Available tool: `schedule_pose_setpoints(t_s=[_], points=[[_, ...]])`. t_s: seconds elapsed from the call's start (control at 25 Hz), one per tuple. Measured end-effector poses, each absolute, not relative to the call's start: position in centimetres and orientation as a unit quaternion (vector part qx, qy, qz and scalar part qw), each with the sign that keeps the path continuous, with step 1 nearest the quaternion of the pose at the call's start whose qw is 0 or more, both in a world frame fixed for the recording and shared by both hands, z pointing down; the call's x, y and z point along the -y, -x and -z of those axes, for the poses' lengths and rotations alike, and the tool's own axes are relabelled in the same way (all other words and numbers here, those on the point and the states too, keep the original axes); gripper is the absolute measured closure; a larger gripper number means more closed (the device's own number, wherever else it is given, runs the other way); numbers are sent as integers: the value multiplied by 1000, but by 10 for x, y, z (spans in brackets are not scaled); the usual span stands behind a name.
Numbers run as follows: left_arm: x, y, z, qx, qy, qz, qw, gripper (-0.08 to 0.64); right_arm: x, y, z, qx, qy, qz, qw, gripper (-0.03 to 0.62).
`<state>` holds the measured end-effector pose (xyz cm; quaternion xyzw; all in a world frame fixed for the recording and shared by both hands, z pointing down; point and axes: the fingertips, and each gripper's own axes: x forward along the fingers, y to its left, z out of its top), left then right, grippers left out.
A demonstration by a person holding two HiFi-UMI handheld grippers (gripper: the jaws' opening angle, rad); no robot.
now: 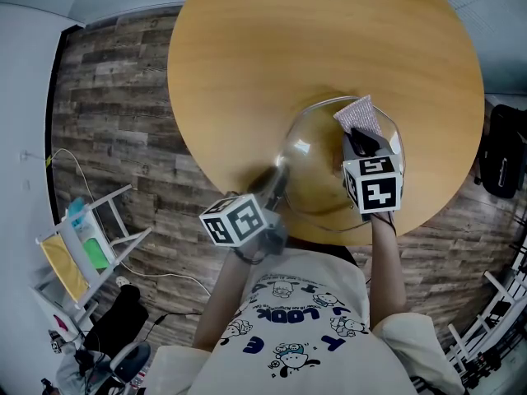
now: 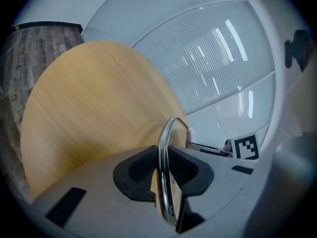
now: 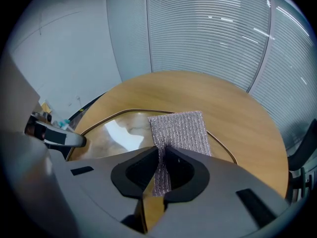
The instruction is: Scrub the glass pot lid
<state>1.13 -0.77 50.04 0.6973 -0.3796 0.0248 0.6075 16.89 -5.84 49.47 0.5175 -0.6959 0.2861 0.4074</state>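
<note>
A clear glass pot lid (image 1: 317, 159) with a metal rim is held over the near edge of a round wooden table (image 1: 329, 48). My left gripper (image 1: 276, 194) is shut on the lid's rim (image 2: 166, 182) at its near-left side, and the rim stands edge-on between the jaws. My right gripper (image 1: 360, 142) is shut on a silvery grey scrubbing cloth (image 1: 358, 115), which lies flat on the lid's far-right part. In the right gripper view the cloth (image 3: 181, 130) spreads over the glass (image 3: 116, 133).
Wood-plank floor (image 1: 115, 122) lies left of the table. A small white rack (image 1: 86, 241) with coloured items stands on the floor at the lower left. A black chair (image 1: 502, 151) is at the right edge.
</note>
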Motion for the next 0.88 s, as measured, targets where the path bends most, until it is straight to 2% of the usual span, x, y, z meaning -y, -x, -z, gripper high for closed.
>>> schedule_pose_setpoints(t_s=[0.88], points=[[7, -12, -497, 372, -700, -23, 609, 485, 42, -204, -493, 656, -555, -310, 406, 534]])
